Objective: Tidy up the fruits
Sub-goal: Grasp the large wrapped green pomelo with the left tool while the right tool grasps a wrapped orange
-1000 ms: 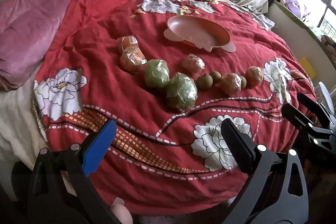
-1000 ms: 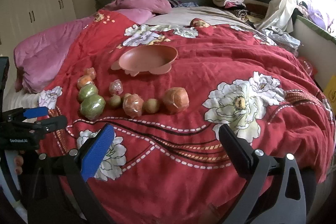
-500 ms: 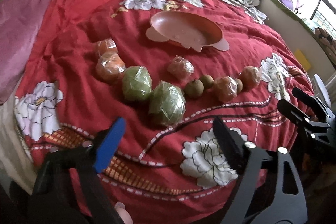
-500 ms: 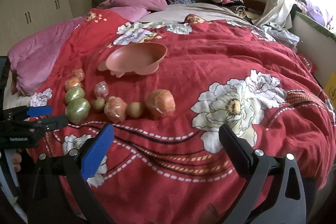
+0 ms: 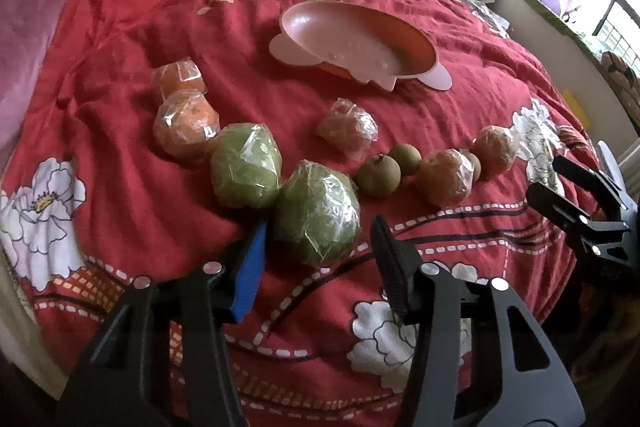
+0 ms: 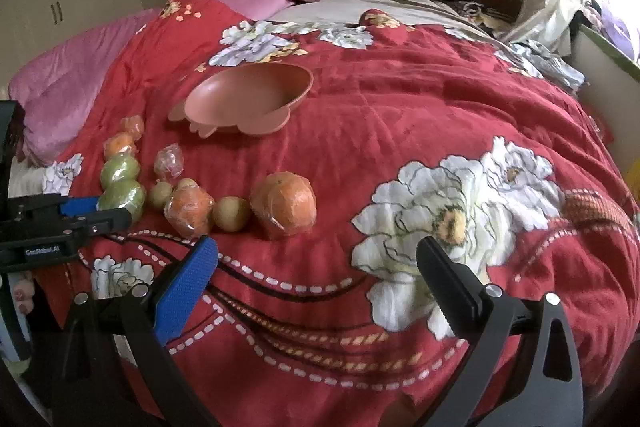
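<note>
Fruits: nearest green one (image 5: 318,215) between closing left gripper (image 5: 318,247), not yet pinched; next, squeeze and lift toward bowl (image 5: 356,45).

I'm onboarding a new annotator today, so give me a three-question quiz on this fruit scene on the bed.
1. True or false: the pink bowl already holds fruit.
2. Which fruit lies nearest the left tool? A) the nearer wrapped green fruit B) the big wrapped orange C) a small brown fruit
3. Fill in: the right tool hovers over the red ____, gripping nothing.

Key
1. False: the bowl is empty, and all the fruit lies on the quilt in front of it.
2. A: the left tool's jaws are closing with that green fruit just ahead of their tips, not yet pressed.
3. Quilt.
</note>
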Demonstrator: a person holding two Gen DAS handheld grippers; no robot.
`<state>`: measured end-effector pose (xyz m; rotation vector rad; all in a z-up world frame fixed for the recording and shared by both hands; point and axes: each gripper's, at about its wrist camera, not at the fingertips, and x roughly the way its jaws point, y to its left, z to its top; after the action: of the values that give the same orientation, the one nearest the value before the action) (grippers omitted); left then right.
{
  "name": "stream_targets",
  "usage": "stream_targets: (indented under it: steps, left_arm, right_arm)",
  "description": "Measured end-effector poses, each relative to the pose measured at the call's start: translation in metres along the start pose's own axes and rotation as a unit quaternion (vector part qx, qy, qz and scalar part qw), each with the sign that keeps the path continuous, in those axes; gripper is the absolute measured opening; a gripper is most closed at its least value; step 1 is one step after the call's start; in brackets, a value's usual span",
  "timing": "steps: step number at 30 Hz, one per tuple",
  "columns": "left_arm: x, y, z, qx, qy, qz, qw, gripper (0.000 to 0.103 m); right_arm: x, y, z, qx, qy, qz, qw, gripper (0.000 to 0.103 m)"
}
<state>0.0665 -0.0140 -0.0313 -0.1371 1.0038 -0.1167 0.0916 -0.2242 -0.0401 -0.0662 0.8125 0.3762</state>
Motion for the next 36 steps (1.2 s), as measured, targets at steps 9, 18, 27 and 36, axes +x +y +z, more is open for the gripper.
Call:
stream_targets:
  steps: [9, 18, 27, 36]
  left_arm:
    - [0.004, -0.004, 0.006, 0.013, -0.009, 0.005, 0.9999, 0.042]
    - [0.013, -0.004, 0.009, 0.024, -0.009, 0.005, 0.9997, 0.042]
    - [0.019, -0.003, 0.011, 0.029, -0.006, 0.008, 0.9995, 0.042]
    - [0.018, -0.002, 0.012, 0.032, -0.008, 0.003, 0.9995, 0.038]
  right_arm:
    - [0.02, -0.002, 0.009, -0.018, 0.017, 0.015, 1.0, 0.095]
    - [0.043, 0.005, 0.018, -0.036, 0.037, 0.048, 0.998, 0.053]
    - [0.055, 0.004, 0.027, -0.036, 0.032, 0.067, 0.997, 0.045]
    - [0.056, 0.005, 0.024, -0.045, 0.03, 0.066, 0.996, 0.04]
